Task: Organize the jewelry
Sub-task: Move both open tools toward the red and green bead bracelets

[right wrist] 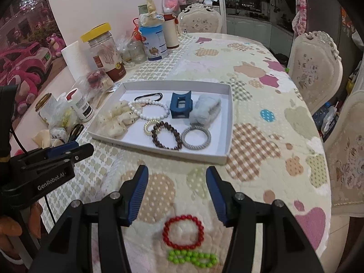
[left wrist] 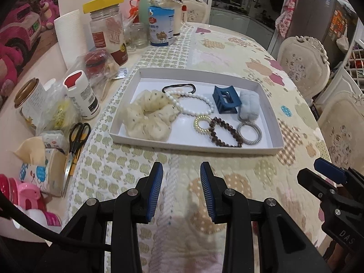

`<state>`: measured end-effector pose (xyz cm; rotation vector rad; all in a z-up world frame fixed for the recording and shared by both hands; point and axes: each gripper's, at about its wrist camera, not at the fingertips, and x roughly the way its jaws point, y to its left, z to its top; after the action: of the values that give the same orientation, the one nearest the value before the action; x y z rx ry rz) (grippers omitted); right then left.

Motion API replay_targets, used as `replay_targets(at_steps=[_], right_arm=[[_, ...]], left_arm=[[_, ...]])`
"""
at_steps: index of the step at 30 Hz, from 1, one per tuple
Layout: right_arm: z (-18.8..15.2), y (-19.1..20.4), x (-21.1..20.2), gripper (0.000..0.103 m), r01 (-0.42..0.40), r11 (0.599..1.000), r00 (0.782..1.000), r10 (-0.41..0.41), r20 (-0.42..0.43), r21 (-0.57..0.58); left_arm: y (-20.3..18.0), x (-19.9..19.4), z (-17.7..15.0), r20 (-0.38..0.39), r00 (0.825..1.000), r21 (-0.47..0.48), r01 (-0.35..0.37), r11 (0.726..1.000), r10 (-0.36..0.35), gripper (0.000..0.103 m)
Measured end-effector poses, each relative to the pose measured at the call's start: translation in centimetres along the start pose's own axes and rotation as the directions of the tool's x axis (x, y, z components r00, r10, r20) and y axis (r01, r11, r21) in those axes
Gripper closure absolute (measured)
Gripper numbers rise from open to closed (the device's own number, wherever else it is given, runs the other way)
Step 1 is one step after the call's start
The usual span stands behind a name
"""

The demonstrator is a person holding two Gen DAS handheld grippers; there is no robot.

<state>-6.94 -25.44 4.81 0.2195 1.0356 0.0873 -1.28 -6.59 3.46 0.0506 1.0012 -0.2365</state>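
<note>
A white tray (left wrist: 276,150) (right wrist: 224,158) on the quilted table holds a cream scrunchie (left wrist: 147,119), a black hair tie (left wrist: 179,88), a white bead bracelet (left wrist: 193,104), a blue claw clip (left wrist: 226,102), a pale blue fluffy tie (left wrist: 249,109), a yellow coil tie (left wrist: 201,125), a dark bead bracelet (left wrist: 224,132) and a grey coil tie (left wrist: 249,133). A red bead bracelet (right wrist: 183,232) and a green bead bracelet (right wrist: 193,259) lie on the cloth between my right gripper's arms. My left gripper (left wrist: 181,170) and right gripper (right wrist: 177,174) are open and empty, short of the tray.
Jars, bottles, a paper roll (left wrist: 69,36), scissors (left wrist: 76,136) and tissues crowd the table's left side. Chairs (left wrist: 304,66) stand at the right edge. In the right wrist view the left gripper (right wrist: 56,154) sits at the left.
</note>
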Motion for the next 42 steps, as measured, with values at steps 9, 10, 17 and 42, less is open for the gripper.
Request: replay_targets(at_steps=[9, 10, 17, 42], right_arm=[[-3.5, -2.5, -2.4, 0.047, 0.058, 0.998, 0.998, -0.057, -0.010, 0.032], [-4.2, -3.1, -2.7, 0.047, 0.067, 0.997, 0.998, -0.066, -0.014, 0.042], [-8.1, -5.7, -2.7, 0.047, 0.098, 0.993, 0.993, -0.092, -0.079, 0.072], [-12.6, -6.6, 2.5, 0.059, 0.070, 0.996, 0.972, -0.057, -0.228, 0.052]], left_arm=[[-1.5, -0.9, -2.1, -0.014, 0.999, 0.031, 0.050, 0.998, -0.049, 0.079], [-1.7, -1.0, -2.3, -0.019, 0.998, 0.036, 0.060, 0.998, -0.059, 0.079], [-4.1, 0.8, -4.1, -0.124, 0.980, 0.075, 0.163, 0.984, -0.153, 0.076], [-9.9, 5.7, -6.1, -0.271, 0.952, 0.188, 0.197, 0.962, -0.142, 0.075]])
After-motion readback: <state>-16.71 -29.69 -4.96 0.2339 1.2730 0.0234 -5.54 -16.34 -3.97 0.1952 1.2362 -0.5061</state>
